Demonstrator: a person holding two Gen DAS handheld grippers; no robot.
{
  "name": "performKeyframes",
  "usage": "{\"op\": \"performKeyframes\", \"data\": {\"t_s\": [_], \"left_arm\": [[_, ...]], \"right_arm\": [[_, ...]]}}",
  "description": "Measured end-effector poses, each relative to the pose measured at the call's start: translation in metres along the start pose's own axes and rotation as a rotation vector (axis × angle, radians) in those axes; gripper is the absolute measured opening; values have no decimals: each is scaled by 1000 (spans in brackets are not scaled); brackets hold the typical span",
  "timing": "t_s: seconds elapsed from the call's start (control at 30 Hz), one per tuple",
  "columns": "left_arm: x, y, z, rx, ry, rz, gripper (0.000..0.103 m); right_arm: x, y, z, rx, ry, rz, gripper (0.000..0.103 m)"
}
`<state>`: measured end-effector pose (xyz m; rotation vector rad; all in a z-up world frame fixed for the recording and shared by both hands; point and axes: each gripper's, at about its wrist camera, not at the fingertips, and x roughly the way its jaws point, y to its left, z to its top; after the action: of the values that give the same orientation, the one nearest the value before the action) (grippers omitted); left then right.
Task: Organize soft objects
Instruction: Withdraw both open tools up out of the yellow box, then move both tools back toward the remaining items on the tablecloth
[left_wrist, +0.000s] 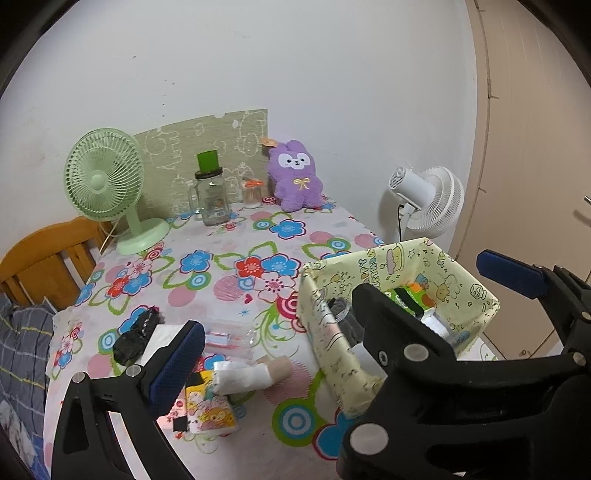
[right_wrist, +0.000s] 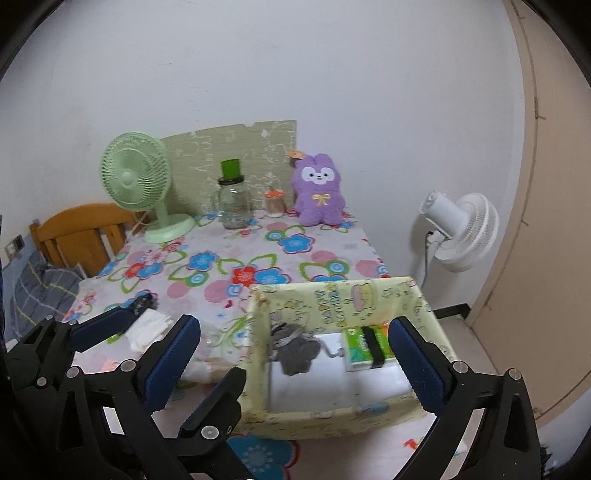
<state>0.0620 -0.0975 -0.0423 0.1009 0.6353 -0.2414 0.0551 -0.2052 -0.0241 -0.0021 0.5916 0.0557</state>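
The right gripper (right_wrist: 295, 362) stands with its blue-padded jaws spread wide and nothing between the pads. It hangs over the near side of the yellow cartoon-print box (right_wrist: 369, 295), which sits on the table with the flowered cloth (right_wrist: 236, 258). Inside the box, a grey sock (right_wrist: 295, 350) lies toward the left wall. A green tissue pack (right_wrist: 364, 349) lies just beside the right gripper's right pad; whether they touch cannot be told.

In its own wrist view the left gripper (left_wrist: 340, 321) is also spread wide and grips nothing. Its left pad is over the loose items on the cloth, its right pad beyond the box's far right corner. Part of the right gripper crosses in front of it.

Left of the box, still on the cloth, lie:
- a black crumpled item (left_wrist: 135, 338) resting on a white cloth (left_wrist: 159, 339)
- a clear plastic wrapper (left_wrist: 229, 338)
- a cardboard tube wrapped in white tissue (left_wrist: 251, 374)
- a small cartoon-print pack (left_wrist: 208, 411), near the left pad of the left gripper.

At the far edge of the table a purple plush bunny (right_wrist: 319, 194) sits upright against the wall. To its left stand a small jar (right_wrist: 274, 203), a glass jar with a green cap (right_wrist: 232, 199) and a green desk fan (right_wrist: 138, 184). A white fan (right_wrist: 461, 229) stands off the table to the right.
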Motion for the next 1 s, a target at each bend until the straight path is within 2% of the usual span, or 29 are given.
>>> {"op": "performKeyframes", "data": {"t_s": [0.47,0.8,1.0], "left_arm": [[-18,35,-21,-27,-23,66,103],[-17,57,-35,-70,-3,75,103],[-11,69,-44,-89,13,86,103]], "right_arm": [[-9,41,-11,-38,-41,7,103],[3,64,-19,-47,6,90,103],[13,78,-25,-54,29,100,103]]}}
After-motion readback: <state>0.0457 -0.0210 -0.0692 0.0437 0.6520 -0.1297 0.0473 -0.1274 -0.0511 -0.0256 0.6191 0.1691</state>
